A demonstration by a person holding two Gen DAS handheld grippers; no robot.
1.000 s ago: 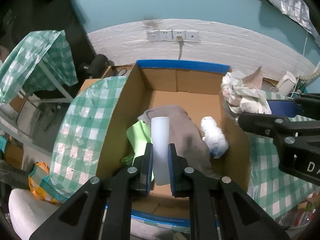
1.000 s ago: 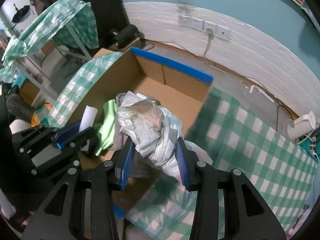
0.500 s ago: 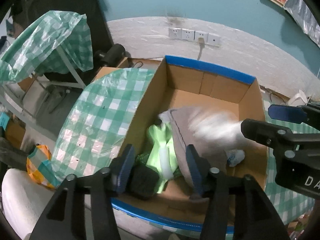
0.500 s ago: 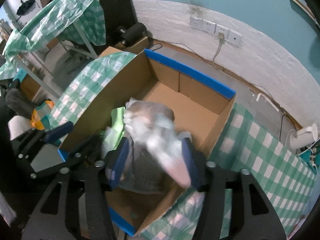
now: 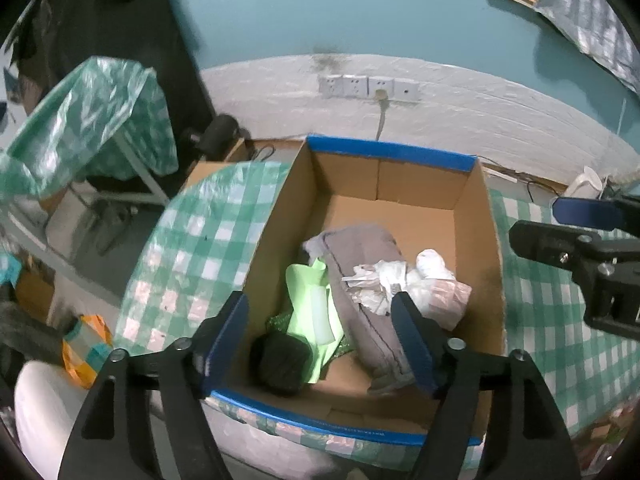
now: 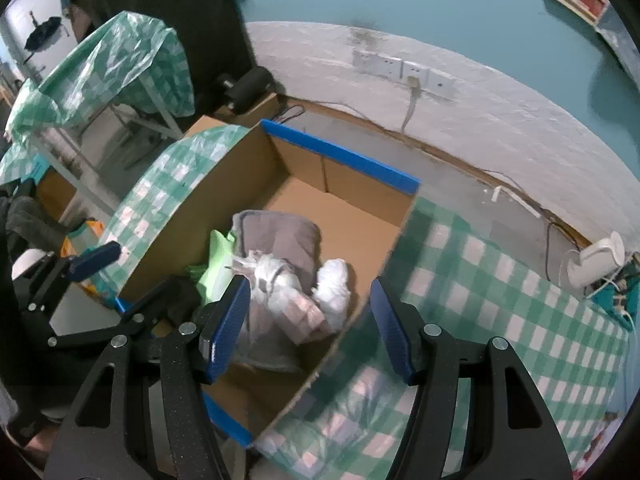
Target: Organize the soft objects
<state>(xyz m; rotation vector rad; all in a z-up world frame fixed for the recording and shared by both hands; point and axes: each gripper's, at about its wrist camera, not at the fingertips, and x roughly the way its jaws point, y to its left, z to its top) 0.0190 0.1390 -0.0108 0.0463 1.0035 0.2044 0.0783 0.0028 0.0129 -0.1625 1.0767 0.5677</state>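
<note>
Left wrist view shows your left gripper (image 5: pixel 320 334) with its fingers spread wide and nothing between them, hovering over the near end of the cardboard box (image 5: pixel 490 240). Your right gripper (image 6: pixel 310 326) is likewise wide and empty, poised above the box's right wall where it meets the green checked surface (image 6: pixel 500 320).

Everything soft in view already lies inside the box, bunched toward the near half. A grey cloth (image 5: pixel 362 264) runs with its long axis from the far middle toward the near right corner. On top of it sit a crumpled plastic bag (image 5: pixel 380 284) and a white bundle (image 5: pixel 430 262), both toward the right wall. Left of the cloth lies a light green item (image 5: pixel 306 284) with a pale tube (image 5: pixel 322 314) resting on it, its long axis pointing away from you, and a black lump (image 5: pixel 282 362) sits nearest the front edge.

My reading is that the drop is done. If more items remain, they are out of frame; the surface to the right looks the likelier place, and your right hand is nearer to it.
</note>
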